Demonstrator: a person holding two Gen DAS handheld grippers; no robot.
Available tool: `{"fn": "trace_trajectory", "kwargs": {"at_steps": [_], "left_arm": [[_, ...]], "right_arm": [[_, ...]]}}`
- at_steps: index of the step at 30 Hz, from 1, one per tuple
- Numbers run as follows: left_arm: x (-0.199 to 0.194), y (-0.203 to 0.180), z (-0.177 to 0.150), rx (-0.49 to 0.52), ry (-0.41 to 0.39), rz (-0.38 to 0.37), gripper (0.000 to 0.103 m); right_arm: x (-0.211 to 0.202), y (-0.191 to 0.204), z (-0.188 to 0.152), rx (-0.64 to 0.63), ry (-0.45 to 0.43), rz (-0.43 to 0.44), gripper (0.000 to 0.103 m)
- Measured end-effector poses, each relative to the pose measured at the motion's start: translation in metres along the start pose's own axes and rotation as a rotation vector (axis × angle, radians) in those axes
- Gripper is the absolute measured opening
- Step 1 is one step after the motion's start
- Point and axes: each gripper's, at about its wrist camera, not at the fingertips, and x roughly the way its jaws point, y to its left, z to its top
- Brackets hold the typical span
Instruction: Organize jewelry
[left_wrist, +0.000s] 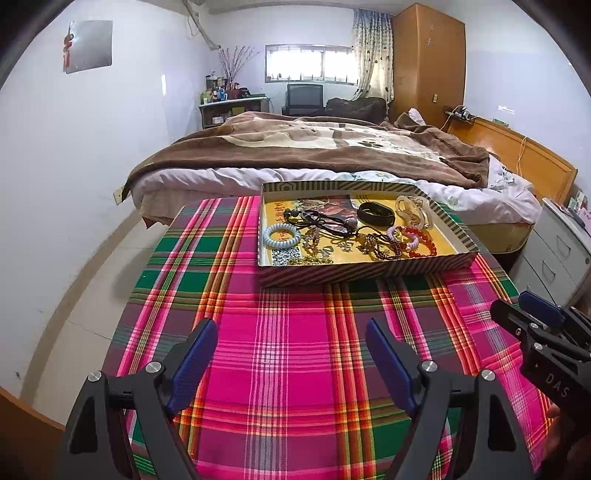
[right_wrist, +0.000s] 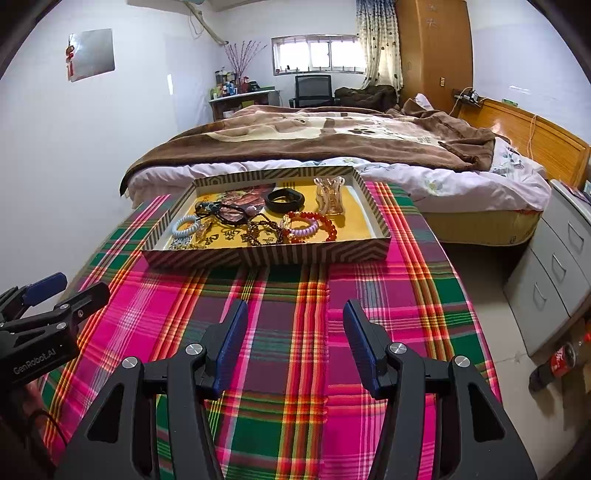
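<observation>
Striped tray (left_wrist: 369, 271) holds tangled bracelets (left_wrist: 417, 240) (beads, perhaps hair ties too).

Pink/green plaid cloth (left_wrist: 280, 332), striped brown/cream tray (left_wrist: 369, 271) w/ yellow floor, brown blanket (left_wrist: 295, 147).

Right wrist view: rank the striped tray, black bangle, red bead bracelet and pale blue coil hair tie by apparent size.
1. Striped tray
2. Red bead bracelet
3. Black bangle, close to the bracelet, so unsure
4. Pale blue coil hair tie
</observation>
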Motion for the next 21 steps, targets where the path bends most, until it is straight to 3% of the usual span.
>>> {"fn": "trace_trajectory", "kwargs": {"at_steps": [21], "left_arm": [[0.0018, 0.0074, -0.0011, -0.022, -0.008, 0.011, 0.082]], "right_arm": [[0.0025, 0.0007, -0.0019, 0.000, 0.002, 0.001, 0.054]]}}
